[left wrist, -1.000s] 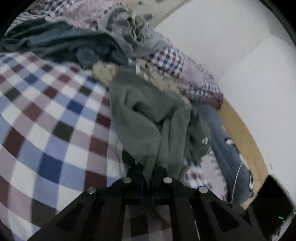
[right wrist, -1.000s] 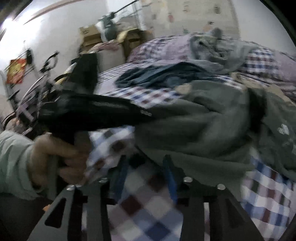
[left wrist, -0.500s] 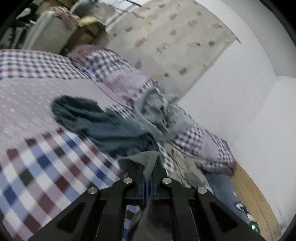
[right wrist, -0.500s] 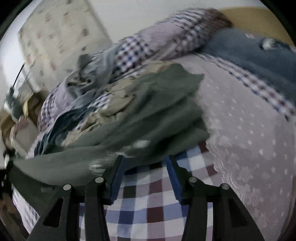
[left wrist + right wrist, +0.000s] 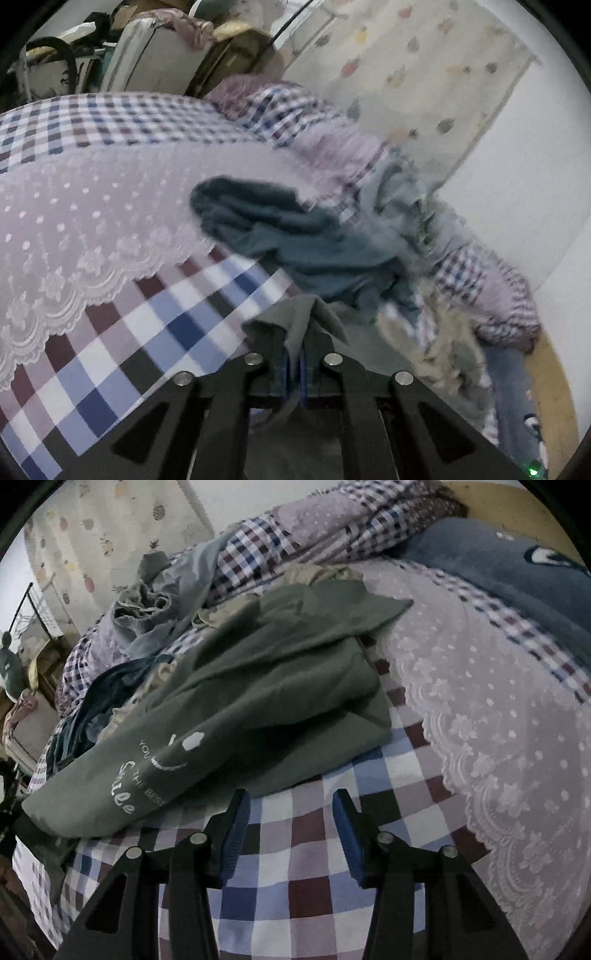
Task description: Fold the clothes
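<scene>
Shifted green shirt (image 5: 258,686), perhaps rumpled

A checked bedspread (image 5: 306,897) in blue, maroon and white covered the bed, with a lilac dotted lace-edged panel (image 5: 74,221) laid across it. At the far wall hung a pale curtain (image 5: 406,66) printed with small fruit shapes. A dark blue pillow (image 5: 498,576) lay at the far right. Cluttered boxes (image 5: 159,62) stood far left.
</scene>
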Available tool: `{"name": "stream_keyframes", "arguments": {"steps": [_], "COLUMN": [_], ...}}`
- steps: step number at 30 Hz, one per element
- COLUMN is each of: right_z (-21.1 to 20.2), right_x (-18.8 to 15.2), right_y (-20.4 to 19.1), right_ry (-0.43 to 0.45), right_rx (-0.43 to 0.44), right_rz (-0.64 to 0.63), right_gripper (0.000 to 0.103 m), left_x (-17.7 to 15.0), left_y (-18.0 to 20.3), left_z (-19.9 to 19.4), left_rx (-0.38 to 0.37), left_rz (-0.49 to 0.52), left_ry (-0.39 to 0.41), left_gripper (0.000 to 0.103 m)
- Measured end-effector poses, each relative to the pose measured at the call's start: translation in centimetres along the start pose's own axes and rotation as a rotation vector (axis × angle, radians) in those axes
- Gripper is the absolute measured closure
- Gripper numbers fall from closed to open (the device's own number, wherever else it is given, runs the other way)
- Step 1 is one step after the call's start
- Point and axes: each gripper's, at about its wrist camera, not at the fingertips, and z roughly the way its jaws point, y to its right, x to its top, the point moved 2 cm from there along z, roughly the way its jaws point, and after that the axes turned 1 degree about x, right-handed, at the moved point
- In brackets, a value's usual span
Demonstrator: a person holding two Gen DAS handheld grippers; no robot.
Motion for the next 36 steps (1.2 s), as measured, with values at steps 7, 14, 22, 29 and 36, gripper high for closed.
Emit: {"name": "stream_keyframes", "arguments": {"steps": [7,14,22,29,36], "right_z": [0.6,1.2,0.3,-0.8,-1.1], "right_x": [-0.8,-2.6,-5.9,-8.2,-9.2], "right_y": [-2.7,-6.2,-10.9,-14.1,-16.6], "right_ry": [-0.022,-0.050,-0.087,-0.120,-0.188], "right_rx": [0.068,0.116,0.285,0.430,0.621], "right_rz": [-0.046,-0.114,-0.135,-0.136,-0.113], "right_gripper": [0.052,0.052,0.052,0.052,0.052], "left_x": [-0.8,-2.8,-9.6,-13.2,-12.7], "left_y": [-0.2,-0.9,-0.8,0.9,1.4], "left_z": [-0.6,-1.5,-3.6,-5.0,-3.5], "left_rx": [0.004,-0.028,-0.074,-0.235,-0.320], "left_rz": [-0.014,-0.048,-0.048,-0.109,-0.222], "left_ry": [-0.051,-0.160,-0.313,-0.428,-0.488], "left_gripper": [0.036,0.030,0.029,0.029,0.036]}}
